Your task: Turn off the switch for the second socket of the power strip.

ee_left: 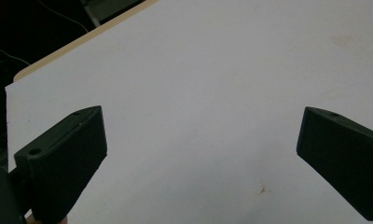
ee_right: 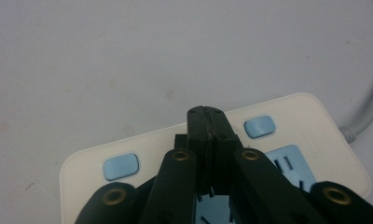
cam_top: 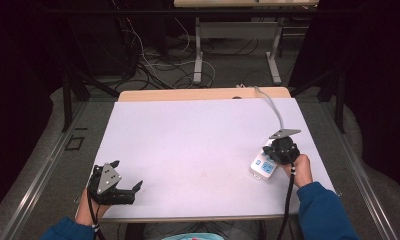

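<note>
White plastic power strip [cam_top: 263, 166], rectangular with rounded corners, lies flat on the white sheet covering the wooden table [cam_top: 198, 94], near the sheet's right edge, toward the person's side. In the right gripper view the strip [ee_right: 296, 109] shows pale blue rocker buttons, one at the near left [ee_right: 121, 166] and one further right [ee_right: 259, 126], and a pale blue socket panel [ee_right: 292, 164] with dark slots. A grey cable [cam_top: 271, 103] leaves the strip's far end and runs across the sheet to the table's back edge; in the right gripper view the same cable [ee_right: 369, 112] exits at the right corner.

Right gripper [cam_top: 279, 151], black, held in the person's right hand [cam_top: 299, 169] with a blue sleeve behind it, sits directly over the strip's far part. In its own view the two jaws are pressed together with no gap, tips [ee_right: 206, 122] down over the strip's top face between the two blue buttons. Nothing seen between the jaws. Cannot tell whether the tips touch the plastic.

Left gripper [cam_top: 125, 175], black with a grey three-cornered plate on top, rests at the near left corner of the sheet, well apart from the strip. Jaws spread wide; in its own view bare white sheet [ee_left: 212, 116] lies between them.
</note>
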